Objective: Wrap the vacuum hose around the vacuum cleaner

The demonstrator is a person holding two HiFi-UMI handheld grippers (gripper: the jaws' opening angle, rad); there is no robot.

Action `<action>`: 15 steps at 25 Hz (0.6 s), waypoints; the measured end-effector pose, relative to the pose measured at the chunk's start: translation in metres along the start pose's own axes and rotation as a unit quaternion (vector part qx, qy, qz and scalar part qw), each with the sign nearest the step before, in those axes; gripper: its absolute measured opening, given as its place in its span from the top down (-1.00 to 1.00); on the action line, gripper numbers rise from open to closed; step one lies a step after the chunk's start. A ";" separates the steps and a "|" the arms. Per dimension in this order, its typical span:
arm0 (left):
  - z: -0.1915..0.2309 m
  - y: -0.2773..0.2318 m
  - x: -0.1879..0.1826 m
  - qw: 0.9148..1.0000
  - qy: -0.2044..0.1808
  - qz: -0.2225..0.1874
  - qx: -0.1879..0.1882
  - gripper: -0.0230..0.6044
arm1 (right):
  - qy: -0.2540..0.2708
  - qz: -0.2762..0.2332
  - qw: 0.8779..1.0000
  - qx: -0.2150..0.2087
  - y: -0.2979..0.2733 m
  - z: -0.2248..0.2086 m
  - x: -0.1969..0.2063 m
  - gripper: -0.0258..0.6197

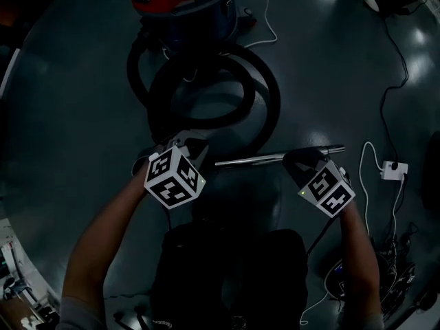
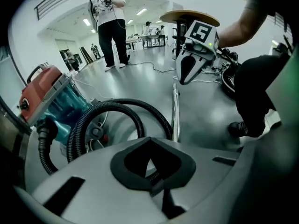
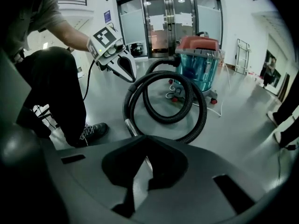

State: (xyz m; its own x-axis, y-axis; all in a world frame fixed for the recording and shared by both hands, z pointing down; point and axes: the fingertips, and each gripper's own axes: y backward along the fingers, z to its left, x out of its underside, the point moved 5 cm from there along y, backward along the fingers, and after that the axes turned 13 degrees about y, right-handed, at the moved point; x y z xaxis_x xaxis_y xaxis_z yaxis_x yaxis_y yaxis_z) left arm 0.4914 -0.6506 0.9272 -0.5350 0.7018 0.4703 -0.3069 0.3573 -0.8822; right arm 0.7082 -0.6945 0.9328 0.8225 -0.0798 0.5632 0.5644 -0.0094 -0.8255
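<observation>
**Head view, left to right.** The left tool, with its marker cube uppermost, has its jaws closed on the ribbed end of the black vacuum hose, beside the point where the hose joins the metal wand. Beyond the tool, the hose lies in overlapping loops on the dark floor. The loops rest just in front of the vacuum cleaner, a canister with a red lid and a blue-green body, and one end of the hose runs to the canister. The wand spans the gap between the two tools. The right tool has its jaws closed on the wand near the free end. Farther right, white cables and a white adapter lie on the floor.
</observation>
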 end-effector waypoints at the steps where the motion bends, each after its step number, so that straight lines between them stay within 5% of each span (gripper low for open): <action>1: -0.004 0.009 -0.004 1.000 0.004 0.001 0.007 0.91 | -0.007 0.000 1.000 0.006 0.008 0.004 -0.006 0.90; 9: -0.064 0.089 -0.038 0.988 0.125 -0.004 0.089 0.91 | -0.115 -0.041 0.992 0.010 0.093 0.057 -0.067 0.90; 15: -0.113 0.168 -0.088 0.989 0.124 -0.030 0.079 0.91 | -0.151 -0.046 0.987 0.012 0.171 0.096 -0.106 0.90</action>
State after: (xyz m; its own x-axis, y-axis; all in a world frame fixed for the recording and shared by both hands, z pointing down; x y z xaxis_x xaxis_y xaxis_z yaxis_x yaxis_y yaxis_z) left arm 0.5760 -0.5822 0.7350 -0.3083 0.8190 0.4839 -0.4626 0.3155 -0.8286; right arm 0.7239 -0.5923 0.7357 0.7491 0.2202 0.6248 0.6366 0.0217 -0.7709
